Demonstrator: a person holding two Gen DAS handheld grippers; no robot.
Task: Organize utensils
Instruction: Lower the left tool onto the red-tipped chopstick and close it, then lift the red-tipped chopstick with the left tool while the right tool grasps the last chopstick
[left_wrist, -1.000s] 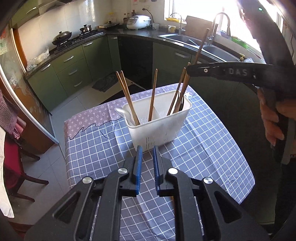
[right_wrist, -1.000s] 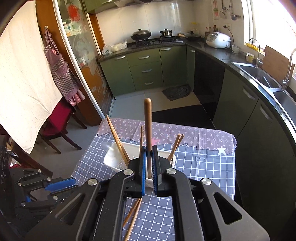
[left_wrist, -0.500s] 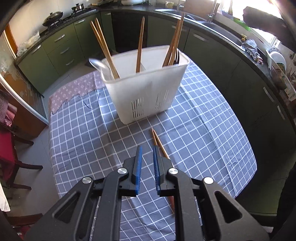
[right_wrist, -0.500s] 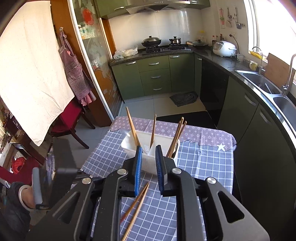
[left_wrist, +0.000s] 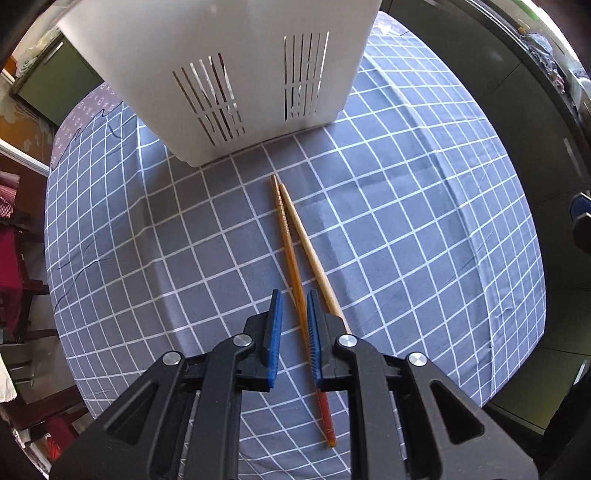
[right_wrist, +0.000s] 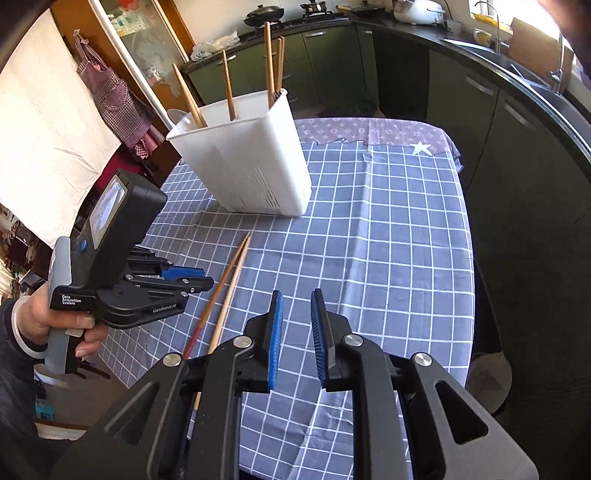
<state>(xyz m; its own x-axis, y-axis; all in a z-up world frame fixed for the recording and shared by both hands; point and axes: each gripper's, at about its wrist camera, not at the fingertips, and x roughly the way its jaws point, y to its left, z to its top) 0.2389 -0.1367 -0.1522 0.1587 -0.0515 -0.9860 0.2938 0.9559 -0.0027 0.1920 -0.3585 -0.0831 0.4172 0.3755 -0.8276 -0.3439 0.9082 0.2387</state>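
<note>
Two chopsticks (left_wrist: 295, 240) lie mid-frame on the checked counter (left_wrist: 406, 221) below the white caddy (left_wrist: 240, 74), the left tool (left_wrist: 294, 317) released astride the darker stick, likely about to clench and lift, while the right tool (right_wrist: 296, 317) hangs released, empty.

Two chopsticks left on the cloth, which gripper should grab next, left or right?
Left. The left gripper is open, low over the chopsticks, the darker one between its pads. The right gripper is open over bare tablecloth, off to their side.
</note>
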